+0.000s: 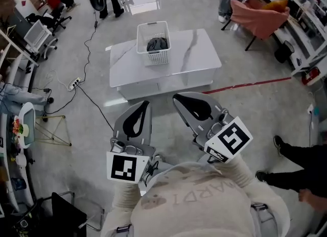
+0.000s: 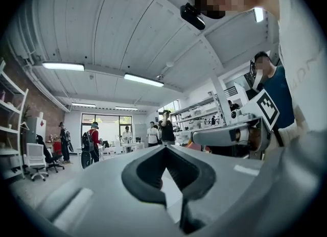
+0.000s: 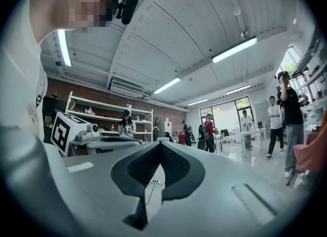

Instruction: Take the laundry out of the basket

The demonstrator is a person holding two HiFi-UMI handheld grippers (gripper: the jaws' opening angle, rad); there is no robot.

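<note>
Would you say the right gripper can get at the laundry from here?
Probably not: the right gripper is shut near the body, and the laundry lies in the basket on the table across open floor. Nothing blocks the way.

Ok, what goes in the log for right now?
stage: not started | left gripper: shut, empty | right gripper: shut, empty | laundry: in basket on table

A: Where does everything sit from you?
B: The table [image 1: 199, 57] is at my twelve o'clock, well apart from me. The basket [image 1: 157, 57] stands on its left half, with the laundry [image 1: 157, 43] inside.
A: And around it?
B: I see a chair [image 1: 260, 19] at two o'clock, behind the table's right end. A power strip [image 1: 74, 83] lies on the floor [image 1: 255, 108] at ten o'clock, left of the table.
</note>
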